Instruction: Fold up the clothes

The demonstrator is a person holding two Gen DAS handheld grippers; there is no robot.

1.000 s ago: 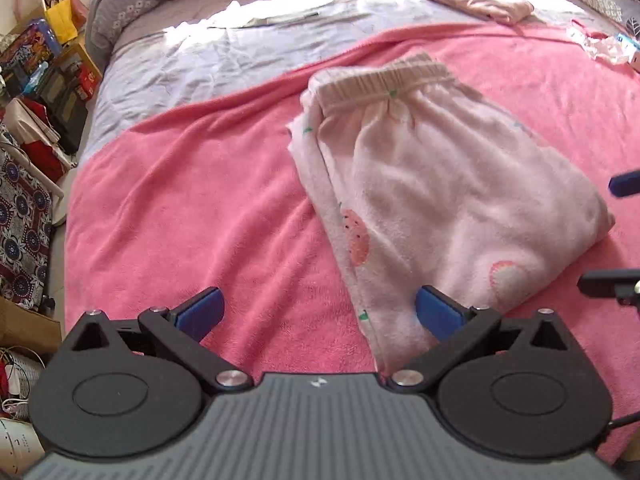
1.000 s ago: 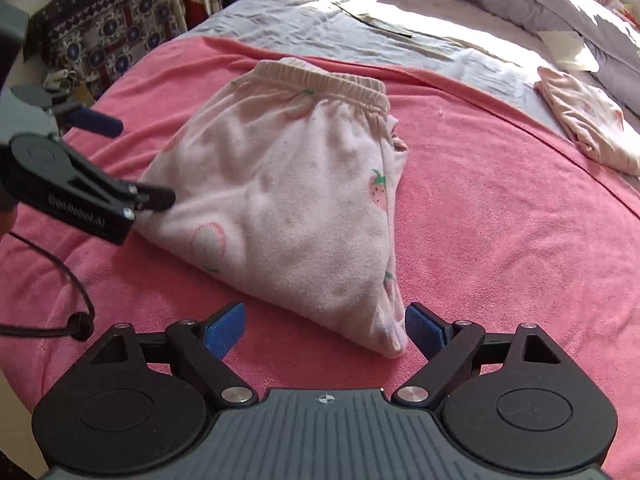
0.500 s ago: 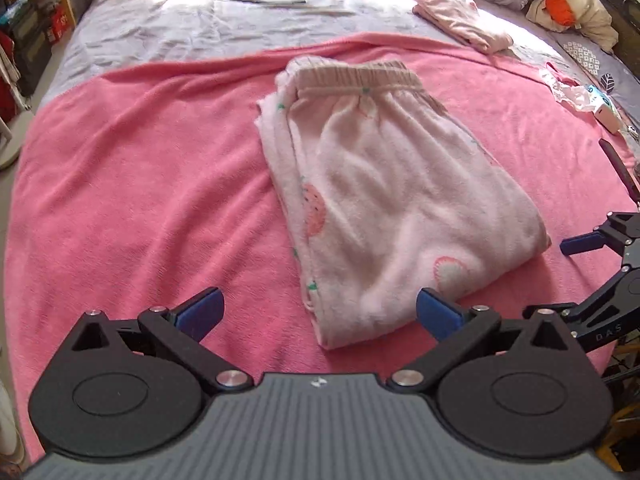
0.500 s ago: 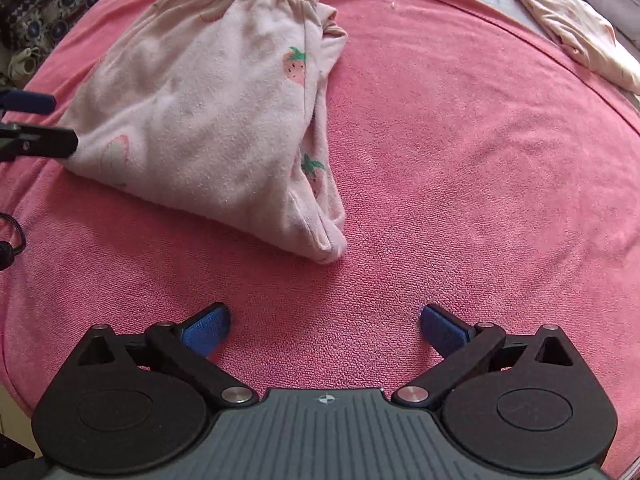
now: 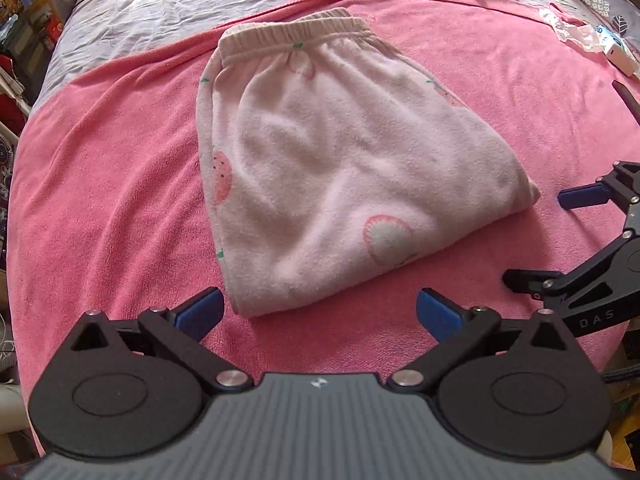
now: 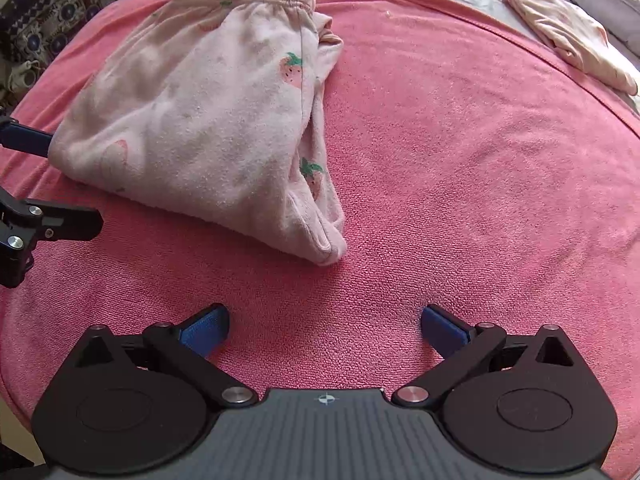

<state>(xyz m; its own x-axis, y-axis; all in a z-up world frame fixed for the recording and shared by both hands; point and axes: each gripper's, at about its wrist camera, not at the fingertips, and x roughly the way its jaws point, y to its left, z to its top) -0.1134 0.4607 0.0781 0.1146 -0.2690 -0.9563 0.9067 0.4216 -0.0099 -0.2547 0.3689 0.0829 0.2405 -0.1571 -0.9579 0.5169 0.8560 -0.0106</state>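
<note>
Hanging over the bed, the left gripper (image 5: 318,312) has its blue pads spread wide with nothing between them; the near corner of the folded pink trousers (image 5: 332,184) lies just beyond its left pad. The right gripper (image 6: 325,326) gapes just as wide, having just finished opening, and only bare towel shows between its pads, with the trousers' folded corner a little way ahead of them. Neither tool has hold of anything. The trousers lie flat on the pink towel (image 6: 460,160), folded into a rough wedge, elastic waistband at the far end, strawberry prints showing on the fleece. From the right-hand tool's view, the other tool's dark fingers sit at the trousers' left edge; whether they touch the cloth I cannot tell. Beyond the towel lies a pale grey sheet (image 5: 160,12), and on it a second pink garment (image 6: 568,48), crumpled, well apart from the trousers.
</note>
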